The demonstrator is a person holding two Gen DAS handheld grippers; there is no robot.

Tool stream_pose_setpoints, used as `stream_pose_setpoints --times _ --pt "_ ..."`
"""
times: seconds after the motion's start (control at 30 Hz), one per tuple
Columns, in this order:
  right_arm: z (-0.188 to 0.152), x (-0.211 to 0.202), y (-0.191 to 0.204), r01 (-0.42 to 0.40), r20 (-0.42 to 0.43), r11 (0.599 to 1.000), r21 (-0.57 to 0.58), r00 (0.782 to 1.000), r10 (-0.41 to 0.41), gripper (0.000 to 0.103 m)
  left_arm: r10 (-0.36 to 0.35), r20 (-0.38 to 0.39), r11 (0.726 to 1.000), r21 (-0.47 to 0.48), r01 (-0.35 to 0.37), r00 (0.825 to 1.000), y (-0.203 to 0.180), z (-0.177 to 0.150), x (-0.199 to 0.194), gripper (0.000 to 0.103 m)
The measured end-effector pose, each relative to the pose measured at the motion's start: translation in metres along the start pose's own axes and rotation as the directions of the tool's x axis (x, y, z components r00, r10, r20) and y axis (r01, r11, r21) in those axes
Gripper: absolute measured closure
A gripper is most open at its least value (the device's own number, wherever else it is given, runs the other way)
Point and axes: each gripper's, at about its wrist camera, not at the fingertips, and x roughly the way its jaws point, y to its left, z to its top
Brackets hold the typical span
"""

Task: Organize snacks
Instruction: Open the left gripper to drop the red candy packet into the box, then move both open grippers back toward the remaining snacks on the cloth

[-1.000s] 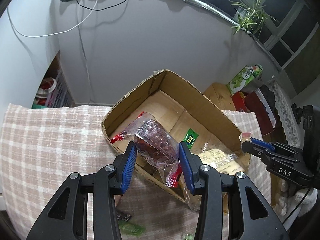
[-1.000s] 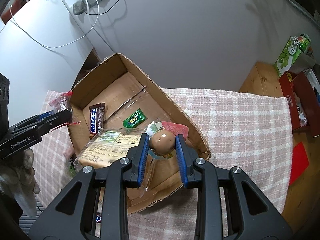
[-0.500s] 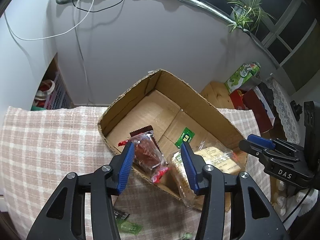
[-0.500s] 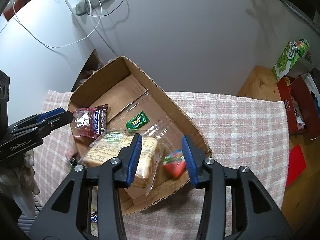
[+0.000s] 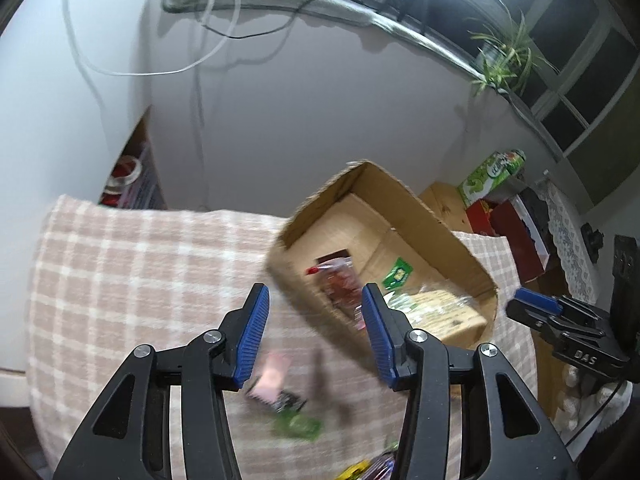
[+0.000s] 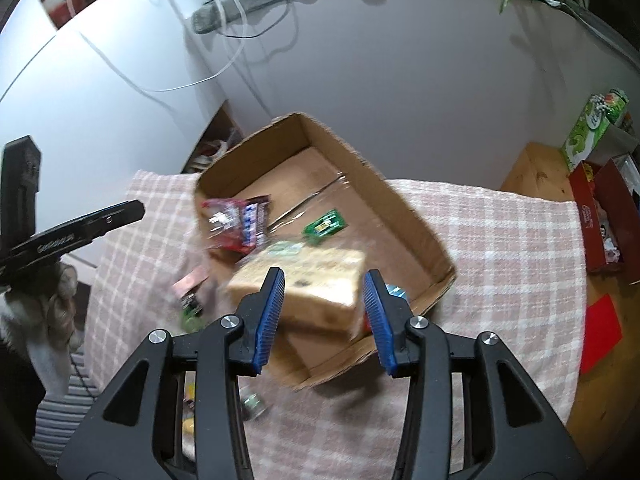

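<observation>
Our left hand-held gripper point(image 5: 314, 334) and right hand-held gripper point(image 6: 324, 318), jaws just opened and empty, hover over light, crinkly snack packets point(image 5: 298, 426) best pinched at the sealed edges.

Snack packets point(image 6: 236, 222) lie in the cardboard box point(image 6: 416, 220) on the tablecloth point(image 6: 500, 240).

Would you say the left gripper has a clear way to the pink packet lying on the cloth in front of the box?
Probably yes. The left gripper is open and empty, and the pink packet lies on the checked cloth just below it, outside the cardboard box, with nothing over it.
</observation>
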Motion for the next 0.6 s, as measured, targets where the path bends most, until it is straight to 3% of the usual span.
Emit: stream_pose_setpoints --times 0.27,0.6 --pt "-0.044 -0.003 0.032 -0.079 -0.071 0.996 -0.048 0.995 0.075 0.060 0.026 -0.024 0.999 -0.029 -0.027 0.999 0.028 -0.031 -0.016 0.056" --pt "-0.103 0.022 0.051 -0.092 -0.205 0.990 -0.103 0.976 0.069 0.060 0.008 -0.093 0.999 -0.045 -0.013 0.996 0.037 -0.080 -0.025 0.056"
